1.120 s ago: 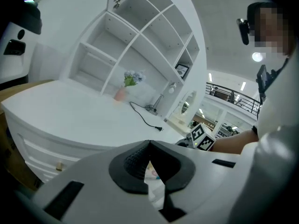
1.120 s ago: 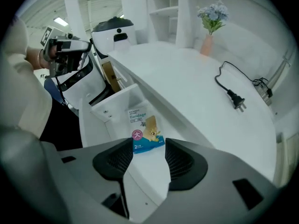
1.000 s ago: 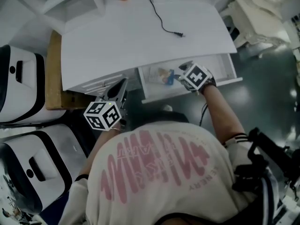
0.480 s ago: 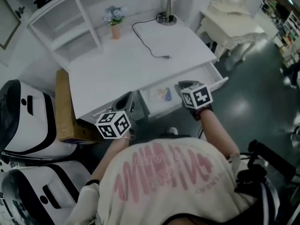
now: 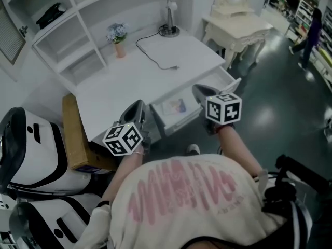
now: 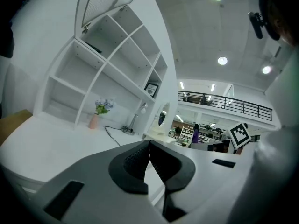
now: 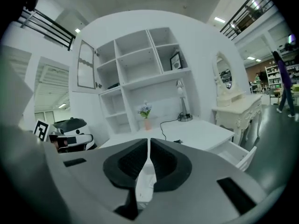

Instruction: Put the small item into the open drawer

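Head view: small item (image 5: 175, 106) is lying inside open drawer (image 5: 167, 122) | right gripper (image 7: 148, 143) is hovering over drawer, jaws closing, nothing between | left gripper (image 6: 149, 144) is sitting pinched together, empty.

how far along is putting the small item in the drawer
Looks essentially finished. Done: the small colourful flat item lies inside the open white desk drawer. In hand: nothing; the right gripper, raised near the drawer, has its jaws closing on empty air, and the left gripper is shut and empty. Left: nothing the task names.
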The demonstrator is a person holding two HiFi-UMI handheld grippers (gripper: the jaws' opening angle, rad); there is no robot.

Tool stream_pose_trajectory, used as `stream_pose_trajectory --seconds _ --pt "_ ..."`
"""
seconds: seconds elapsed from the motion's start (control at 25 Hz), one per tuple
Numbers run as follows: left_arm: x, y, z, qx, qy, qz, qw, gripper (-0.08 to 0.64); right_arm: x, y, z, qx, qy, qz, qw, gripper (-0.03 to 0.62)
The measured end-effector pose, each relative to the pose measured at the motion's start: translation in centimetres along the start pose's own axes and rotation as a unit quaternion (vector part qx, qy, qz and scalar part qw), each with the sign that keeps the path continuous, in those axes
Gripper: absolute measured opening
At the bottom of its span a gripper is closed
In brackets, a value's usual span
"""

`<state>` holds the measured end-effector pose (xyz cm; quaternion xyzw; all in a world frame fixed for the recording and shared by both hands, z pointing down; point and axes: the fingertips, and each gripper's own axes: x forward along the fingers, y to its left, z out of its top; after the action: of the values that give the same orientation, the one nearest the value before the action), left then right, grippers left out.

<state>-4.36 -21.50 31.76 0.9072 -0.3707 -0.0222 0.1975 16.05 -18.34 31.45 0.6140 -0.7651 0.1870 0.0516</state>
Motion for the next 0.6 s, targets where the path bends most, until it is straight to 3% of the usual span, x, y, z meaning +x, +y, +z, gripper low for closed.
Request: stream_pose_trajectory --seconds 0.6 --pt "-2.4 -0.5 -0.4 -0.016 -0.001 -0.012 0.9998 0.029 -2.8 1.4 -1.1 -0.015 0.0 -0.038 0.999 0.018"
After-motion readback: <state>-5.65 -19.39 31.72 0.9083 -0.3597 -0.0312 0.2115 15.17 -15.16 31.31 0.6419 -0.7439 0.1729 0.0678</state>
